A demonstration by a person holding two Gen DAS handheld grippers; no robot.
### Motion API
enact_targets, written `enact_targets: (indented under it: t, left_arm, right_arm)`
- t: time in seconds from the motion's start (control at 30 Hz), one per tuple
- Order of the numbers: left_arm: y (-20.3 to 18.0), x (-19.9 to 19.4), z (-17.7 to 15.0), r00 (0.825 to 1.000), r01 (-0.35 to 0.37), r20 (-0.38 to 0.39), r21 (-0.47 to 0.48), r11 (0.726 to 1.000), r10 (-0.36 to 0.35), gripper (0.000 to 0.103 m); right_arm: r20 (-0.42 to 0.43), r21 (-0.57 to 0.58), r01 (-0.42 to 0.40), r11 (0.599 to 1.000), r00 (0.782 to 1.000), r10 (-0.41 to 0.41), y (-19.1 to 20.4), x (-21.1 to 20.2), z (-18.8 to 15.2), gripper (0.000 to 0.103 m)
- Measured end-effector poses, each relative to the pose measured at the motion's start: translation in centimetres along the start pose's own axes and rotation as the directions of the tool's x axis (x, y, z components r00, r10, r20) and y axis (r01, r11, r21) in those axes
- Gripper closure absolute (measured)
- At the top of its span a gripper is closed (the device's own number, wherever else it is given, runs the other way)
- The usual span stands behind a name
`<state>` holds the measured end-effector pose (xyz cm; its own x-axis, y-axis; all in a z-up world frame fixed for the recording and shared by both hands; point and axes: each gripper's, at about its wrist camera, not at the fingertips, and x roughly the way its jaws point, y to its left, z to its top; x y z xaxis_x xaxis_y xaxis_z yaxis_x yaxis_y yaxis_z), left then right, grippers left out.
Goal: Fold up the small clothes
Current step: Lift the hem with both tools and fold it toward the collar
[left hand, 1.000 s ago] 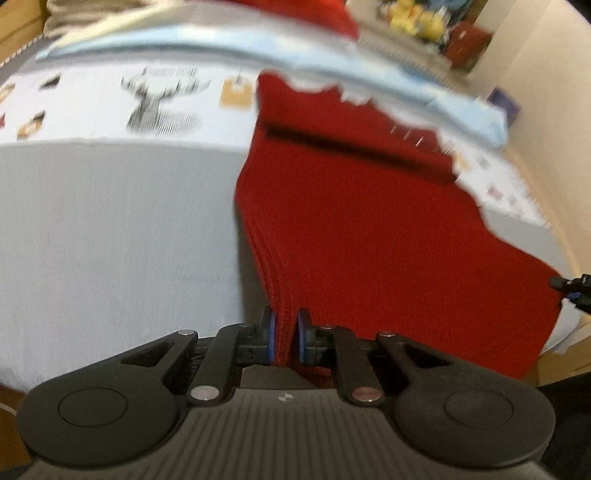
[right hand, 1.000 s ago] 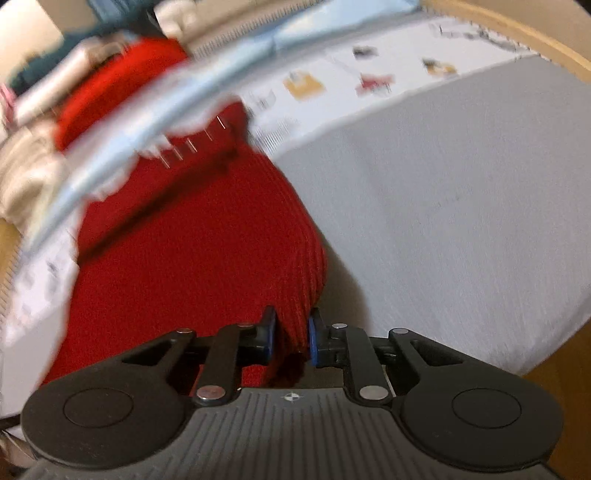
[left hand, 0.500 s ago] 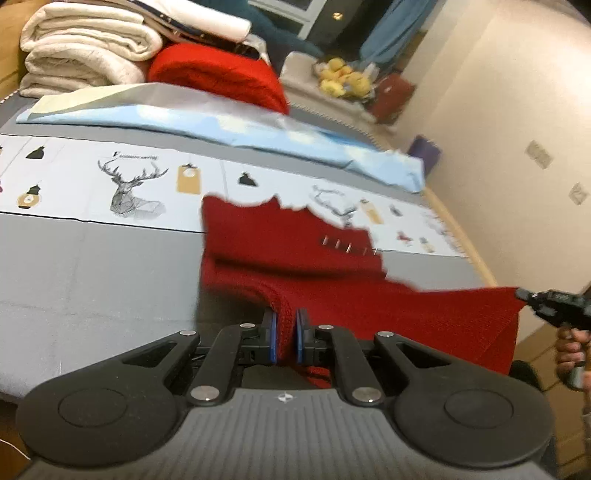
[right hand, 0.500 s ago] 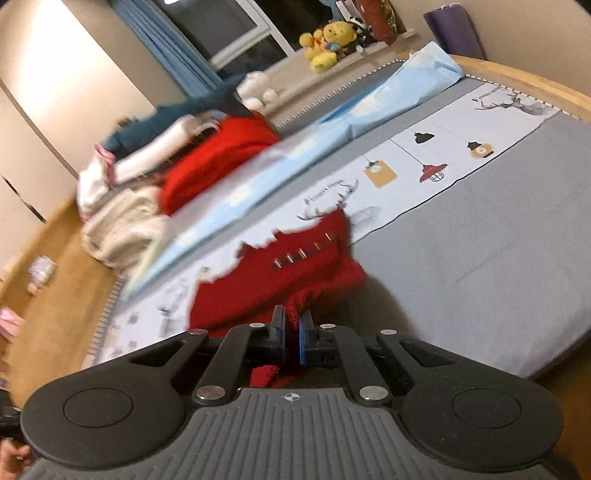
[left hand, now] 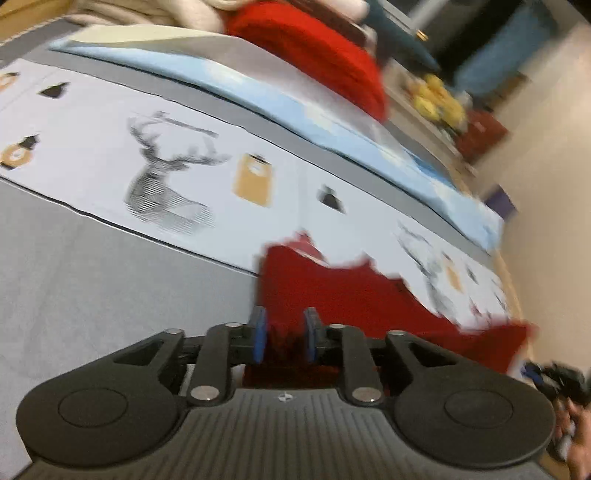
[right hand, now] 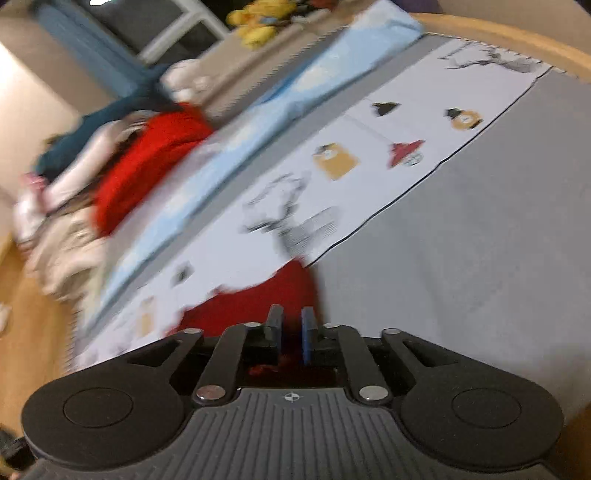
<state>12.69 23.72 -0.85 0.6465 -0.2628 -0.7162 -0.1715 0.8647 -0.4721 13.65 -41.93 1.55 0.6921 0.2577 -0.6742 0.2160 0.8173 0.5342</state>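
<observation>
A small red knit garment (left hand: 351, 299) lies flat on the grey bed (left hand: 92, 277), its far edge on a white printed cloth (left hand: 166, 177). My left gripper (left hand: 284, 334) is at its near left edge. Its jaws are opening, and the red knit shows between the blue pads (left hand: 258, 334) without being pinched. In the right wrist view the garment (right hand: 251, 306) spreads to the left, and my right gripper (right hand: 291, 328) is at its near right corner. Those jaws are opening too, a narrow gap with red cloth low inside. The right gripper (left hand: 554, 376) and a hand show at the left view's edge.
Beyond the printed cloth with deer and lantern pictures lies a folded light blue sheet (left hand: 295, 99). Behind it are a red blanket (left hand: 314, 48) and stacked cream bedding (right hand: 62, 251). A wooden bed rim (right hand: 517, 37) curves along the far side. Yellow plush toys (right hand: 258, 18) sit farther back.
The garment hung stretched between both shut grippers, then was lowered onto the bed. Both sets of jaws have now parted from its near edge. Both views are blurred by motion.
</observation>
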Motion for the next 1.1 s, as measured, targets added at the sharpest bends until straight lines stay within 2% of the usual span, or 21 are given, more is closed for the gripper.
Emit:
enact_targets:
  t: [0.03,0.07,0.13,0.17,0.23,0.3,0.37,0.43,0.53,0.57,0.63,0.67,0.77,0.83,0.87,0.9,0.97,1.03,1.1]
  left_arm:
    - [0.8,0.9,-0.6,1.000,0.004,0.005,-0.027,1.000,-0.004,0.064]
    - [1.5,1.6,-1.3,1.000,0.006,-0.015,-0.045,0.999,-0.007,0.058]
    - [2.0,4.0,-1.7,0.986,-0.078,-0.149,-0.033,0.996,0.072,0.059]
    - [2.0,4.3,-1.9,0.986,-0.087,-0.141,-0.008,0.996,0.085,0.057]
    - [2.0,5.2,-1.6,0.983,-0.097,-0.153,0.037,0.995,0.102,0.054]
    - [2.4,6.0,-1.4,0.981,-0.094,-0.169,0.013,0.995,0.095,0.054]
    - [2.8,7.0,-1.6,0.978,-0.081,-0.197,-0.032,0.996,0.073,0.053]
    - [2.7,7.8,-1.8,0.974,-0.084,-0.213,-0.033,0.996,0.075,0.053]
    - [2.2,8.8,-2.4,0.968,-0.097,-0.236,-0.028,0.995,0.088,0.053]
    - [2.1,9.0,-2.4,0.968,-0.088,-0.238,-0.031,0.996,0.078,0.055]
    - [1.7,9.0,-2.5,0.971,-0.056,-0.233,-0.020,0.998,0.050,0.076]
    - [1.3,8.7,-2.4,0.974,-0.061,-0.217,0.009,0.998,0.061,0.090]
    - [0.4,6.6,-1.6,0.993,-0.043,-0.108,0.064,0.997,0.050,0.092]
    - [-0.2,4.6,-1.0,1.000,-0.030,0.011,0.083,0.996,0.029,0.093]
    - [-0.6,3.7,-0.7,0.997,-0.029,0.071,0.095,0.995,0.022,0.093]
    - [-1.1,3.0,-0.6,0.991,-0.039,0.129,0.109,0.993,0.025,0.093]
    - [-2.3,2.4,-0.5,0.969,-0.093,0.240,0.147,0.985,0.056,0.093]
    - [-3.2,2.0,-0.2,0.944,-0.108,0.326,0.151,0.983,0.054,0.093]
    - [-3.9,2.6,0.0,0.933,-0.133,0.354,0.153,0.979,0.072,0.093]
  right_arm:
    - [0.026,-0.001,0.041,0.999,0.999,-0.041,-0.1,1.1,0.2,0.078]
    - [0.039,0.001,0.059,0.998,0.998,-0.059,-0.3,2.2,0.1,0.068]
    - [0.013,0.013,0.063,0.998,0.998,-0.063,-1.3,4.3,-0.9,0.066]
    - [-0.011,0.015,0.058,0.998,0.998,-0.058,-1.8,5.2,-1.8,0.066]
    - [-0.130,0.024,0.092,0.995,0.988,-0.088,-2.3,7.2,-3.0,0.064]
    - [-0.128,-0.002,0.079,0.997,0.989,-0.079,-2.0,8.1,-3.5,0.055]
    - [-0.155,-0.079,0.112,0.991,0.980,-0.123,-1.6,9.3,-4.0,0.051]
    - [-0.188,-0.084,0.150,0.985,0.968,-0.163,-1.9,10.4,-4.6,0.050]
    - [-0.245,-0.067,0.145,0.987,0.957,-0.157,-2.4,11.6,-5.1,0.050]
    - [-0.251,-0.077,0.147,0.986,0.954,-0.162,-2.3,11.8,-5.3,0.051]
    - [-0.259,-0.088,0.132,0.987,0.954,-0.151,-2.2,12.0,-5.5,0.064]
    - [-0.263,-0.083,0.109,0.991,0.957,-0.127,-2.3,11.9,-5.5,0.090]
    - [-0.222,-0.099,0.086,0.991,0.969,-0.106,-1.4,10.9,-5.1,0.093]
    - [-0.124,-0.083,0.055,0.995,0.990,-0.065,-0.9,9.0,-4.4,0.093]
    - [-0.069,-0.064,0.030,0.997,0.997,-0.034,-0.7,8.0,-4.0,0.094]
    - [0.000,-0.054,0.006,0.999,1.000,-0.006,-0.5,6.6,-3.6,0.094]
    - [0.119,-0.049,-0.034,0.998,0.992,0.039,0.0,4.5,-3.0,0.094]
    - [0.209,-0.085,-0.021,0.996,0.977,0.039,0.9,3.6,-2.7,0.094]
    - [0.272,-0.102,-0.030,0.994,0.961,0.057,1.4,3.6,-2.4,0.094]
